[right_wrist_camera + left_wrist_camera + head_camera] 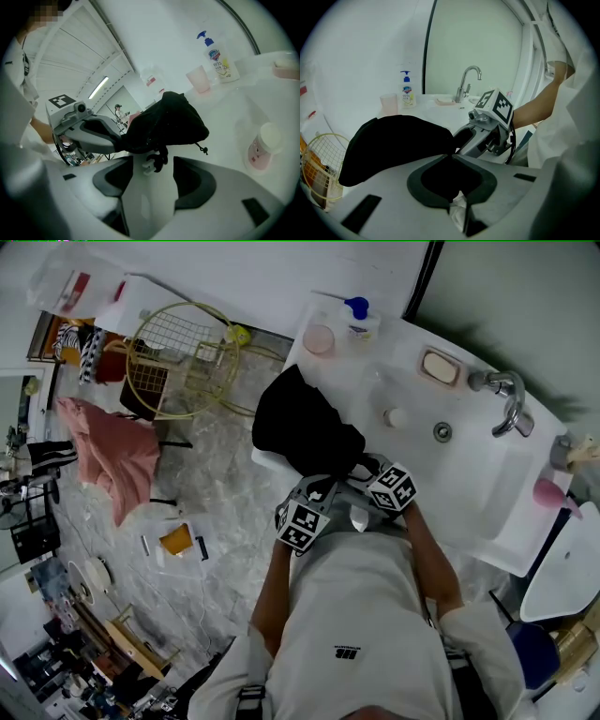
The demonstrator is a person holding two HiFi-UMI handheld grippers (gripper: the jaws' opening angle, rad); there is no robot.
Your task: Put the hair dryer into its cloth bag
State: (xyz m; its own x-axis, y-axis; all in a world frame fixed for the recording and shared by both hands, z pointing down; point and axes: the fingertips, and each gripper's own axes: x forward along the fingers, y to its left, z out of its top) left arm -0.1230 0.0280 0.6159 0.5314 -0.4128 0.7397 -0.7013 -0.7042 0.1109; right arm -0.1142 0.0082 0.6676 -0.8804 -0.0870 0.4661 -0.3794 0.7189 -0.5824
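Two tools work at the mouth of the black cloth bag (305, 432), which slumps on the white surface (398, 371) beside the basin. The left tool (450, 159) is pressed together, pinching a fold of the soft, matte fabric. The right tool (151, 165) stands spread, a looped black cord (159, 157) dangling between its jaws, unpinched. The hair dryer does not show; the bag's rounded bulge suggests it is inside. Tucking in that cord seems the step in hand, so next the right tool must nip it and push inward.
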